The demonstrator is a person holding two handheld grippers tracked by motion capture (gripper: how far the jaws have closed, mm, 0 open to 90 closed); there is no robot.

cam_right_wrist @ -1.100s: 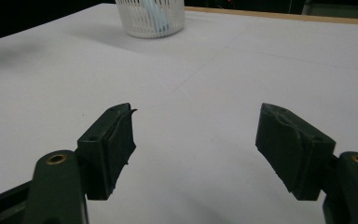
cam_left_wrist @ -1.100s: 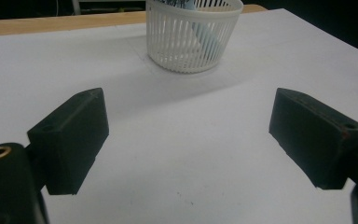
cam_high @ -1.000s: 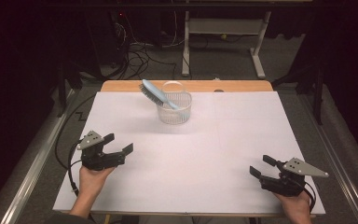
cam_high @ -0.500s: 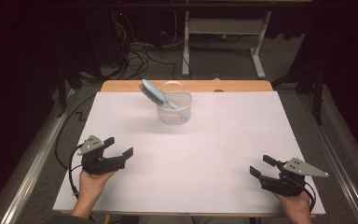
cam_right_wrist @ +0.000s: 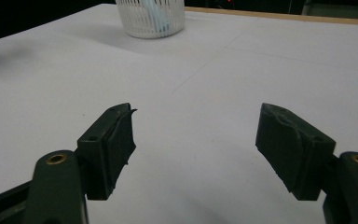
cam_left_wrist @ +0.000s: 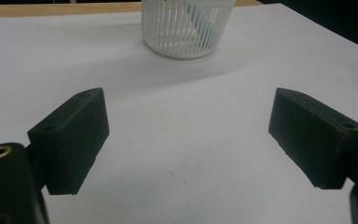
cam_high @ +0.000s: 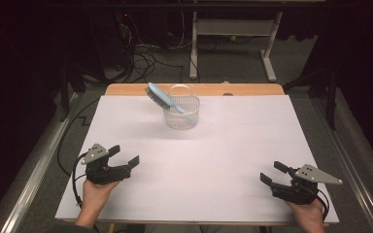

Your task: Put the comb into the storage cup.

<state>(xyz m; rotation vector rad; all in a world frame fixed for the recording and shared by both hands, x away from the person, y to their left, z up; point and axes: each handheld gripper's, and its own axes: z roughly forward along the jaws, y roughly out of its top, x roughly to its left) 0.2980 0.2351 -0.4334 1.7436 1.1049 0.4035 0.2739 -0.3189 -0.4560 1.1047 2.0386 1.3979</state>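
The brush (cam_high: 164, 99) stands tilted in the white basket (cam_high: 181, 113), bristle head up and leaning left over the rim, its handle down inside; both sit near the far edge of the table (cam_high: 252, 145), a little left of centre, exactly where they were a second ago. Through the slats in your left gripper view you can make out the pale blue handle (cam_left_wrist: 200, 18).

What has changed is small: your left gripper (cam_high: 126, 156) has drifted slightly toward you and the near edge over the last second, while your right gripper (cam_high: 273, 173) has stayed put. Both pairs of tongs are spread wide and hold nothing (only bare white tabletop lies between the jaws in each gripper view).

Your left gripper rests near the near-left corner, close to the table's left side and front edge. Your right gripper rests near the near-right corner, close to the front edge, with a strip of white between it and the right side. Both are well apart from the basket.

Between your grippers and the basket the white sheet is open across the whole middle. Behind the basket a narrow wooden strip (cam_high: 252, 89) marks the table's far edge, just beyond the basket's rim. To the right of the basket the far half of the table is open too.
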